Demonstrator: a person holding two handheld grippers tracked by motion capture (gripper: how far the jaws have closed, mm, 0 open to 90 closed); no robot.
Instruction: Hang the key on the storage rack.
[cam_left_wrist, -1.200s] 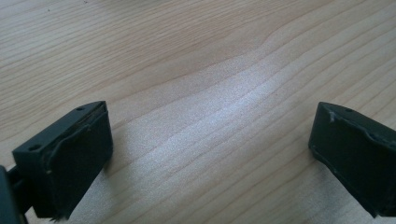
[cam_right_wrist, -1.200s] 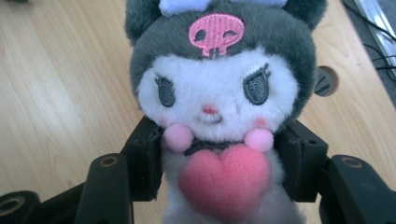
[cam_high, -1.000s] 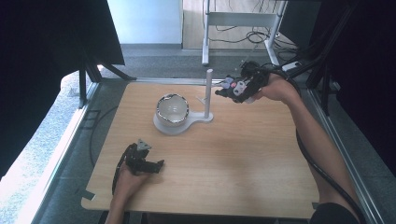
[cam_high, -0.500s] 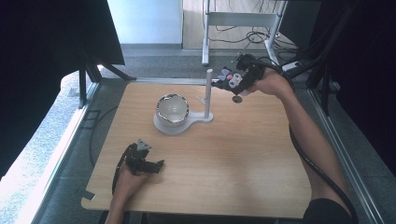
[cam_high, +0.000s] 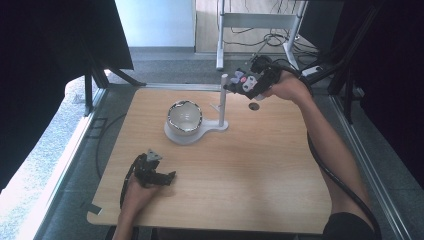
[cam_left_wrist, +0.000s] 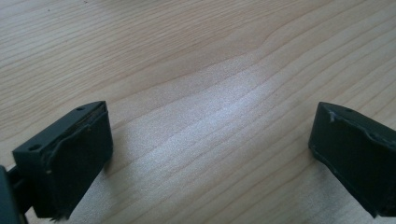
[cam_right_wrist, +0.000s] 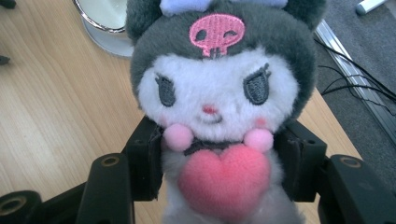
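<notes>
A small plush toy (cam_right_wrist: 217, 100) with a grey hood, a pink skull patch and a pink heart sits between the jaws of my right gripper (cam_right_wrist: 219, 163), which is shut on its body. In the high view my right gripper (cam_high: 243, 84) holds the plush toy (cam_high: 238, 78) in the air beside the top of a white post (cam_high: 223, 97). The post rises from a white stand (cam_high: 200, 134) that carries a shiny metal bowl (cam_high: 184, 117). My left gripper (cam_high: 159, 176) rests open on the wooden table (cam_high: 240, 170) near the front left; bare wood lies between its jaws (cam_left_wrist: 205, 140).
The bowl (cam_right_wrist: 105, 14) and its white base show at the top left of the right gripper view. A dark round spot (cam_high: 254, 106) marks the table below my right hand. Cables and a metal frame (cam_high: 260, 22) lie on the floor beyond the table's far edge.
My right gripper has risen and moved left with the plush toy, closer to the top of the post. The left gripper has stayed still.
</notes>
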